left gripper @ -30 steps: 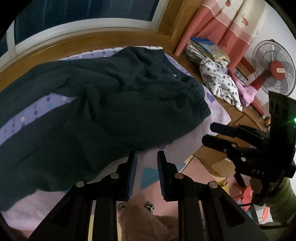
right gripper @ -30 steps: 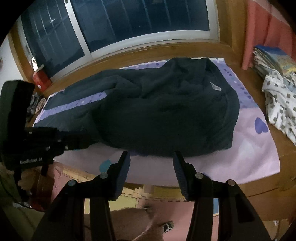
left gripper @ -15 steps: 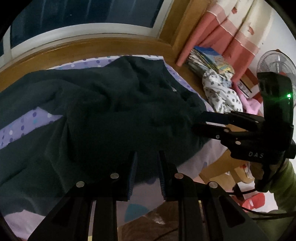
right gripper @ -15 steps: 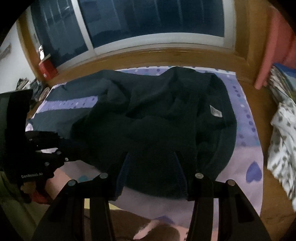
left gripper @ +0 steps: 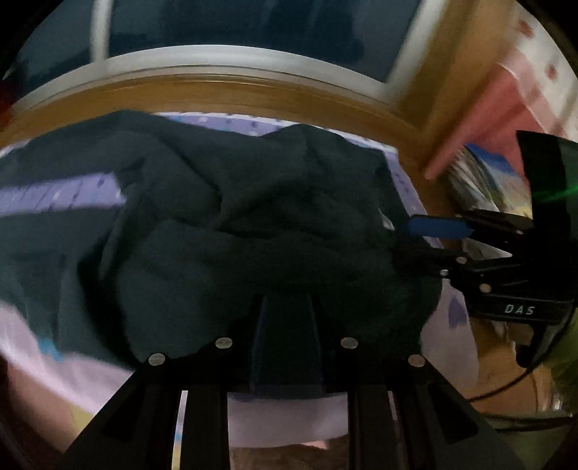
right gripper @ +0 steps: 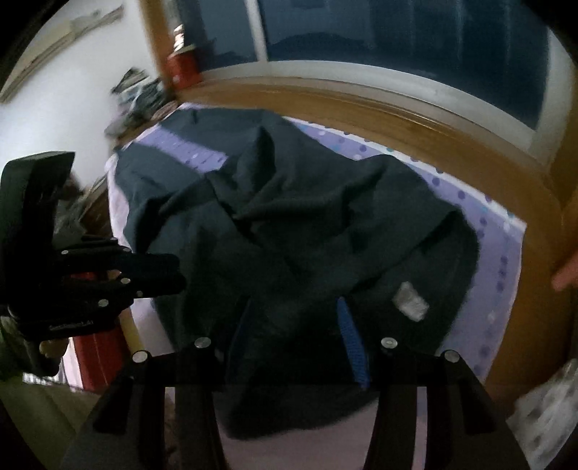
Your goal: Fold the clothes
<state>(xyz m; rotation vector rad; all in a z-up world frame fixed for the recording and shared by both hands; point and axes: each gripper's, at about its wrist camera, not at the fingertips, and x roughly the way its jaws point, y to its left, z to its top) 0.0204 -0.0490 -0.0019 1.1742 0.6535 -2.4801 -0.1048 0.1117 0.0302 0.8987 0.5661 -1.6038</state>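
A dark navy garment (left gripper: 253,231) lies crumpled on a lilac dotted sheet (left gripper: 65,197), and a white label (right gripper: 408,302) shows near its right hem. My left gripper (left gripper: 286,307) hovers over the garment's near edge. Its jaws stand a narrow gap apart, and no cloth is seen pinched between them. My right gripper (right gripper: 294,311) is wider open over the same near edge, just left of the label. Each gripper shows in the other's view: the right gripper (left gripper: 399,240) at the garment's right side, the left gripper (right gripper: 178,274) at its left side.
A wooden sill (right gripper: 397,108) and a dark window (left gripper: 253,25) run behind the bed. A pink curtain (left gripper: 505,101) and stacked folded items (left gripper: 487,180) are on the right, and spotted white cloth (right gripper: 542,408) lies beyond the bed's right edge. A red container (right gripper: 182,65) stands at the far left.
Both grippers have moved forward from the bed's near edge to over the dark garment, rolling as they went. Their jaw gaps look unchanged. The garment has not moved.
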